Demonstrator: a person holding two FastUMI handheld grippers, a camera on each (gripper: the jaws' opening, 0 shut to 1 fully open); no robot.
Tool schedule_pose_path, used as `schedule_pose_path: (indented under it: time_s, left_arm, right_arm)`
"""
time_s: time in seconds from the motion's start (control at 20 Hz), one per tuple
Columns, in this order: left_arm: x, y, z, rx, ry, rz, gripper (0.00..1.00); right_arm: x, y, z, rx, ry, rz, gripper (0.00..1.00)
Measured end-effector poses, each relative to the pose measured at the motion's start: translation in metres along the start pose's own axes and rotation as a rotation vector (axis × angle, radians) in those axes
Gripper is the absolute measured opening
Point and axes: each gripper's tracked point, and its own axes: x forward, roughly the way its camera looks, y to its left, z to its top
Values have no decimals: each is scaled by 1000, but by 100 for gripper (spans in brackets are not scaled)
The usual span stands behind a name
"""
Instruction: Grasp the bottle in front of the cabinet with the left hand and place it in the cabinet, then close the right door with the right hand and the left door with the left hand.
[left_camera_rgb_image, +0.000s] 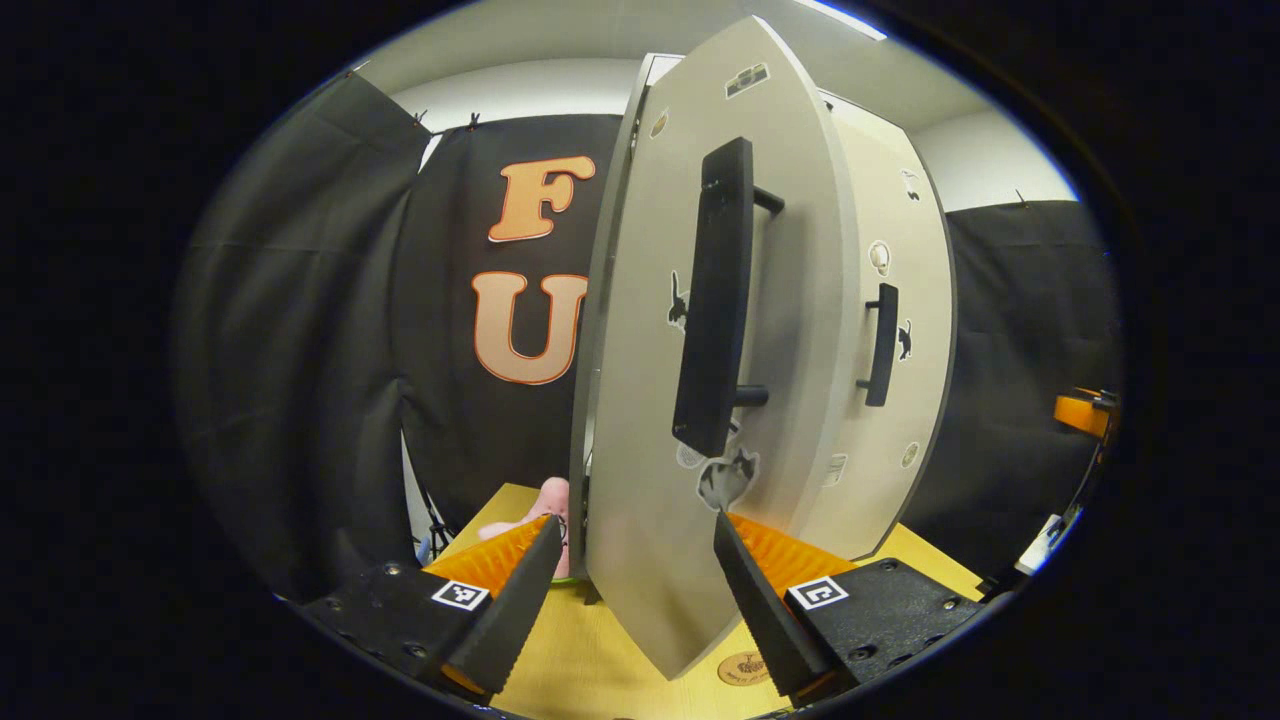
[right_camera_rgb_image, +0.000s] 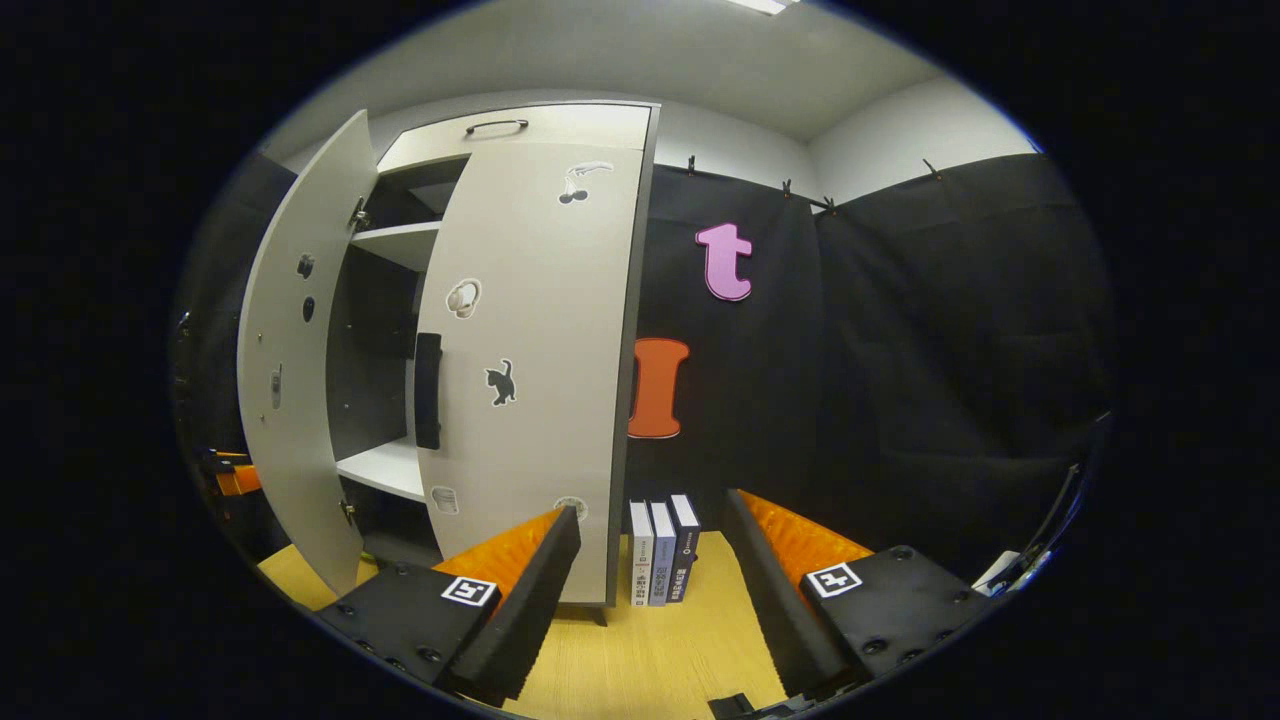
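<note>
Two tools: both released, fingers spread.
Left tool (left_camera_rgb_image: 635, 590): straddles left door (left_camera_rgb_image: 640, 420) edge.
Right door (right_camera_rgb_image: 540, 370): closed.
Right tool (right_camera_rgb_image: 650, 590): grasping nothing.

You get even, fairly bright light from the white ceiling strip lights (left_camera_rgb_image: 840, 18). Fisheye distortion bows the pale grey cabinet doors (left_camera_rgb_image: 660, 400). Both views stay sharp, without glare; shadows are soft.
</note>
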Motion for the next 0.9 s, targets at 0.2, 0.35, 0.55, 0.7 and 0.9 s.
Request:
schedule_pose_path:
  time_s: [0.2, 0.35, 0.55, 0.7, 0.9]
  left_arm:
    - [16, -1, -1, -20, -1, 4, 94]
    - [25, -7, -3, -34, 3, -8, 94]
    - [43, -14, -6, -24, 6, -13, 94]
    - [62, -25, -6, -32, 8, -36, 94]
    - [88, -54, -7, -31, 7, -93, 94]
  right_arm:
    - [-13, -9, -1, -10, 2, -13, 96]
    - [-18, -14, -1, -12, -3, -21, 97]
    - [-22, -22, -2, -10, 0, -33, 97]
    - [-29, -33, -2, -9, -4, -57, 97]
    - [-38, -49, 0, -22, -11, -98, 96]
